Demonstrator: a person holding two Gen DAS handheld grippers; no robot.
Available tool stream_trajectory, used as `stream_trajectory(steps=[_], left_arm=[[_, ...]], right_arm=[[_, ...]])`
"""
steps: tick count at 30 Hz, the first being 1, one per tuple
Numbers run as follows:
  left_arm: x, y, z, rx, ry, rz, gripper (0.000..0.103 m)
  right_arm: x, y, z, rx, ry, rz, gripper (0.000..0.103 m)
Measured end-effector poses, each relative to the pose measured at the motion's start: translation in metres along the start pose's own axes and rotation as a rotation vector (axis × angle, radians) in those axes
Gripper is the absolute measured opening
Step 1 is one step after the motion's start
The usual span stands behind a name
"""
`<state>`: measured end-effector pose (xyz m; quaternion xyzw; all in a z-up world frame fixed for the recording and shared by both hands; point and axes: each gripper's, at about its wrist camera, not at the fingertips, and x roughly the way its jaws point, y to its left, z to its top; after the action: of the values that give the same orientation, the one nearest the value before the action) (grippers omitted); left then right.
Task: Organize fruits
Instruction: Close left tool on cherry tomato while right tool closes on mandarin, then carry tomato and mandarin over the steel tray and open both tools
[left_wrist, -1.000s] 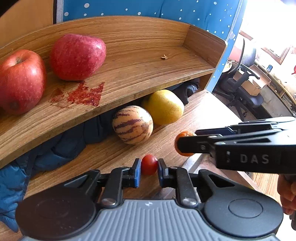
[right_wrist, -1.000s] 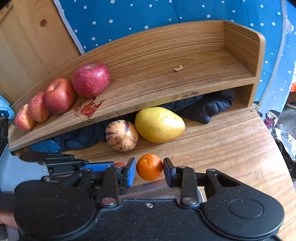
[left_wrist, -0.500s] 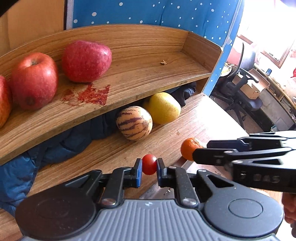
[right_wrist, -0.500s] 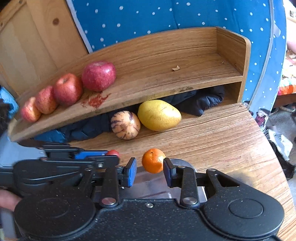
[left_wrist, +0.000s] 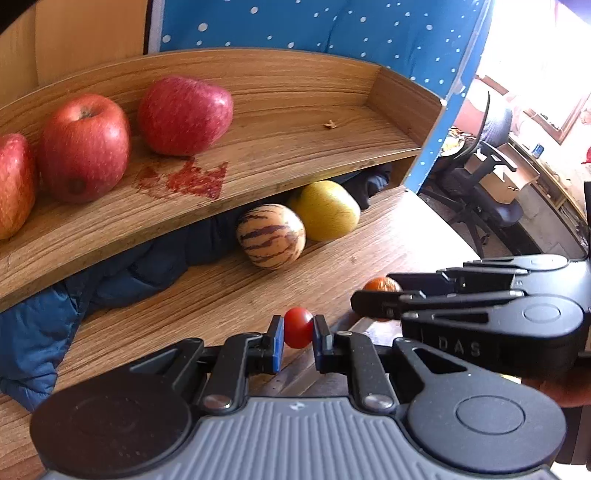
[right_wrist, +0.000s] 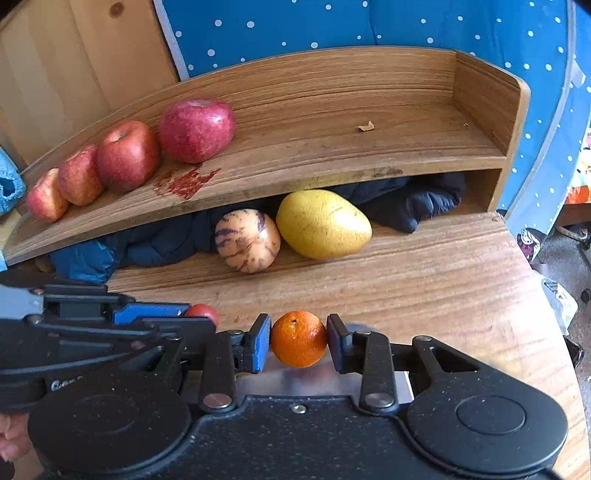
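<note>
Red tomato (left_wrist: 297, 327) in left gripper (left_wrist: 298, 334) | mandarin (right_wrist: 298, 343) in right gripper (right_wrist: 298, 345) | both now lifted off surface (right_wrist: 443, 280), shelf (right_wrist: 332, 155) next

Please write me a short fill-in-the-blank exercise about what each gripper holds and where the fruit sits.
1. The left gripper is shut on a small red ____.
2. The right gripper is shut on a ____.
3. The shelf carries ____ red apples in a row.
4. The striped melon touches the yellow fruit on the wooden ____, below the shelf.

Missing words: tomato; tangerine; four; table
</note>
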<state>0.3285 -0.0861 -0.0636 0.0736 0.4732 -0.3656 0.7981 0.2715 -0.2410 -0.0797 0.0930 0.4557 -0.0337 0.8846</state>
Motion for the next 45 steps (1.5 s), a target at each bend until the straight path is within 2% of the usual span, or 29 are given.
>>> stream_trajectory(steps=[7, 19, 22, 25, 28, 29, 30, 33, 36, 40, 45], left_arm=[[-0.013, -0.007, -0.011, 0.005, 0.009, -0.031, 0.017], [-0.022, -0.012, -0.035, -0.013, 0.063, -0.068, 0.018], [-0.024, -0.011, -0.036, -0.031, 0.068, -0.07, 0.021], [-0.031, -0.01, -0.036, -0.052, 0.065, -0.056, 0.031], [-0.042, -0.01, -0.037, -0.07, 0.032, -0.032, 0.055], [-0.048, -0.009, -0.039, -0.079, 0.016, -0.014, 0.068], [-0.053, -0.009, -0.042, -0.088, 0.0, 0.001, 0.075], [-0.07, -0.008, -0.051, -0.122, -0.031, 0.04, 0.089], [-0.086, -0.009, -0.065, -0.152, -0.037, 0.085, 0.099], [-0.107, -0.017, -0.088, -0.145, -0.021, 0.129, 0.102], [-0.133, -0.027, -0.122, -0.121, -0.013, 0.155, 0.102]], right_arm=[[-0.023, 0.011, -0.023, 0.016, 0.015, 0.007, 0.035], [-0.031, 0.028, -0.048, 0.001, 0.02, -0.025, 0.036], [-0.043, 0.026, -0.051, 0.022, -0.02, -0.035, 0.046], [-0.06, 0.023, -0.055, 0.052, -0.06, -0.046, 0.051], [-0.079, 0.021, -0.063, 0.077, -0.099, -0.048, 0.065], [-0.087, 0.021, -0.067, 0.081, -0.112, -0.048, 0.07], [-0.092, 0.021, -0.07, 0.083, -0.121, -0.048, 0.072], [-0.11, 0.023, -0.084, 0.093, -0.142, -0.047, 0.083], [-0.128, 0.026, -0.1, 0.104, -0.157, -0.04, 0.092], [-0.151, 0.037, -0.127, 0.117, -0.174, -0.039, 0.101], [-0.168, 0.053, -0.156, 0.121, -0.167, -0.018, 0.102]])
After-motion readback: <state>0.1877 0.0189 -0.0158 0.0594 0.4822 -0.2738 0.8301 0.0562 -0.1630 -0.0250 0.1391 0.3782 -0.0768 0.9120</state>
